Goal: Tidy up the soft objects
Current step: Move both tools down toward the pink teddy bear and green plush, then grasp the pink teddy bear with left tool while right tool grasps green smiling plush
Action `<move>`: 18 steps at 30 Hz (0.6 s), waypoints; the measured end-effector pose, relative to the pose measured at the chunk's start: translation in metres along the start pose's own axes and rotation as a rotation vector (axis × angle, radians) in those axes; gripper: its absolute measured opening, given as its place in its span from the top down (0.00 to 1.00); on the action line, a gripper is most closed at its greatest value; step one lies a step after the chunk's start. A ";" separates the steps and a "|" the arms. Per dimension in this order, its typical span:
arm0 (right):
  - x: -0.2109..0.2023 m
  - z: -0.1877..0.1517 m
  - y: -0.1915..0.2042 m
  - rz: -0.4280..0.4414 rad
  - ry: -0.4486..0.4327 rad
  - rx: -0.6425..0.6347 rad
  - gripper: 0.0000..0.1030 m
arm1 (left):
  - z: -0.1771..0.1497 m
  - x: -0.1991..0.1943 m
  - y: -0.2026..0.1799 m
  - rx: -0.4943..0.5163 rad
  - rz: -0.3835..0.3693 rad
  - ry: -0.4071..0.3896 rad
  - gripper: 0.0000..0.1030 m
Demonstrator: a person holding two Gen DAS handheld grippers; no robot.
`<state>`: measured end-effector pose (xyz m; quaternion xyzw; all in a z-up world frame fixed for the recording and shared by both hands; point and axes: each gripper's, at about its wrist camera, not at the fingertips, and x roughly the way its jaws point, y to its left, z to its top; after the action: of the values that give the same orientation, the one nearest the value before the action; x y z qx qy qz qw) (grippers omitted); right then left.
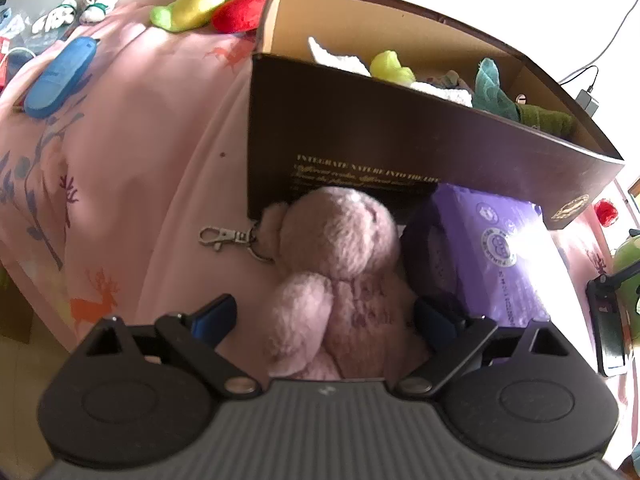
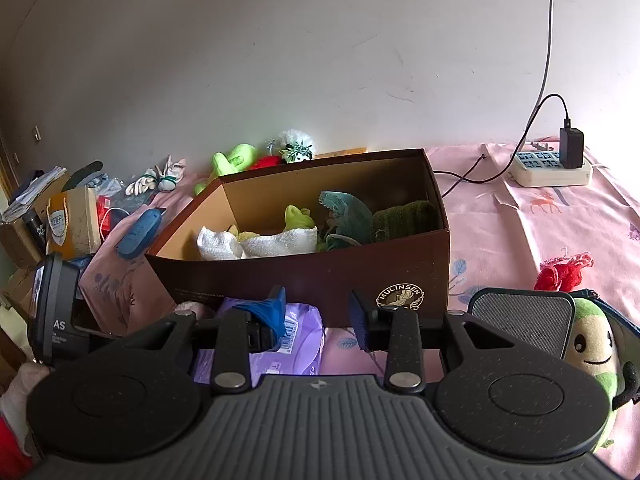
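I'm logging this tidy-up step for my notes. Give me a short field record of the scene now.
surface: pink bedsheet
container: open brown box, soft items already inside
target: pink plush toy, in front of the box, beside purple pack
left gripper: open, straddling the plush
right gripper: open, holding nothing

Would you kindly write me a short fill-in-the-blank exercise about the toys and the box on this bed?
1. The pink plush bunny lies between the open fingers of the ____ gripper.
2. A metal ____ is attached to the bunny's keyring.
3. The purple packet lies against the outside of the brown ____.
4. The white towel lies ____ the box.

Missing words: left; clasp; box; inside
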<state>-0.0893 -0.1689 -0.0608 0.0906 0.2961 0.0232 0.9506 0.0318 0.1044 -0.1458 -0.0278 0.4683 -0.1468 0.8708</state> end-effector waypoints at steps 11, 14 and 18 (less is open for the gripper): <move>-0.028 0.009 -0.034 -0.050 -0.106 0.141 0.83 | -0.004 -0.014 0.006 -0.008 -0.076 -0.020 0.46; -0.042 0.015 -0.052 -0.082 -0.163 0.203 0.83 | -0.007 -0.018 0.010 -0.018 -0.072 -0.022 0.48; -0.057 0.018 -0.080 -0.196 -0.199 0.251 0.83 | -0.008 -0.024 0.016 -0.026 -0.055 -0.022 0.49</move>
<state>-0.1263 -0.2563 -0.0294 0.1811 0.2085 -0.1156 0.9541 0.0163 0.1274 -0.1344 -0.0535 0.4595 -0.1641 0.8712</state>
